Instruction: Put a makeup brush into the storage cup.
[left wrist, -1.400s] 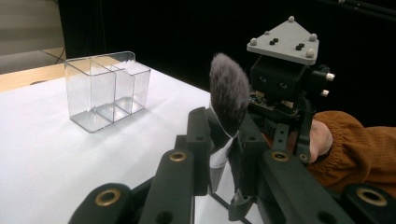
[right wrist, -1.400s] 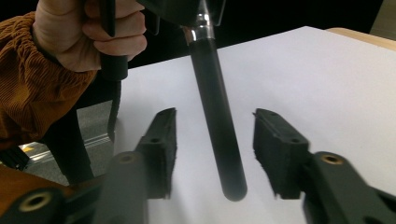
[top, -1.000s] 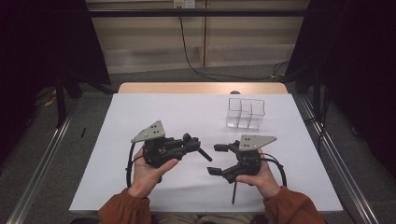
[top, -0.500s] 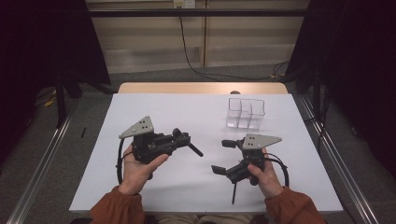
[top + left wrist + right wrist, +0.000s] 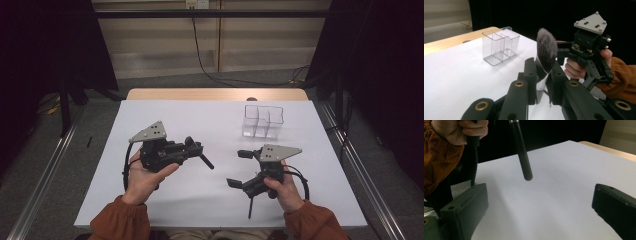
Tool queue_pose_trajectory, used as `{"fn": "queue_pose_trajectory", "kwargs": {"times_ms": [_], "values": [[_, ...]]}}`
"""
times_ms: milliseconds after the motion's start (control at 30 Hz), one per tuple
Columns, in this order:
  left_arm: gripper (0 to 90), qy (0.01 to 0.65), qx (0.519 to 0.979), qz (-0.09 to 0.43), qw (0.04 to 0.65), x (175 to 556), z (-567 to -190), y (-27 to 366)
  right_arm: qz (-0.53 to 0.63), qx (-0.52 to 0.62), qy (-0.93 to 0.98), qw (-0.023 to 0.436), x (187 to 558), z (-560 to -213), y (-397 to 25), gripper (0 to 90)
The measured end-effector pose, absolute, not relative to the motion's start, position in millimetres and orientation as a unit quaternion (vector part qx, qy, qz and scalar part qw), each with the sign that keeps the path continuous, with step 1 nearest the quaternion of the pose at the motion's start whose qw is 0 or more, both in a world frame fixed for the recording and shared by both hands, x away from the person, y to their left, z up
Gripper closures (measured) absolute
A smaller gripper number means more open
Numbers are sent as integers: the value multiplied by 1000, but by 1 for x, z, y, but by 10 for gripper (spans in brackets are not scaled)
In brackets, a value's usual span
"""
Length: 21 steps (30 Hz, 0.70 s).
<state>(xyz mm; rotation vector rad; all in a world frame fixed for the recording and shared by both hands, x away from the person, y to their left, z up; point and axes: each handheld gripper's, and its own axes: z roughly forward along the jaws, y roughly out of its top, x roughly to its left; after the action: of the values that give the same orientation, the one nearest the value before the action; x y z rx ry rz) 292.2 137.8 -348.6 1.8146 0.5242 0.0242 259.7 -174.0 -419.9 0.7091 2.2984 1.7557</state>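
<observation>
Left gripper view: our left claw [image 5: 543,82] is clamped on the makeup brush [image 5: 545,53], bristles up. Its handle [image 5: 522,155] points down between the wide-open jaws of our right claw [image 5: 240,169], which is nearer the clear organizer [image 5: 263,120] on the bench [image 5: 210,120].

Open table, clear organizer [image 5: 263,121] far right

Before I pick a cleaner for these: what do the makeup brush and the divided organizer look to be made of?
The makeup brush: soft, fluffy dark bristles with paler tips, likely synthetic or natural hair; a shiny silver collar, probably metal; a glossy black handle, plastic or lacquered wood. The divided organizer: clear, rigid, glossy walls you can see through, probably acrylic.
</observation>
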Motion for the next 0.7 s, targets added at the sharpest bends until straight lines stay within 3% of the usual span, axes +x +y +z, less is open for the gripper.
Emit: {"fn": "queue_pose_trajectory", "kwargs": {"times_ms": [700], "values": [[800, 217, 822, -1, 527, 297, -357, 121, 576, 235, 780, 74, 260, -422, -167, 6]]}}
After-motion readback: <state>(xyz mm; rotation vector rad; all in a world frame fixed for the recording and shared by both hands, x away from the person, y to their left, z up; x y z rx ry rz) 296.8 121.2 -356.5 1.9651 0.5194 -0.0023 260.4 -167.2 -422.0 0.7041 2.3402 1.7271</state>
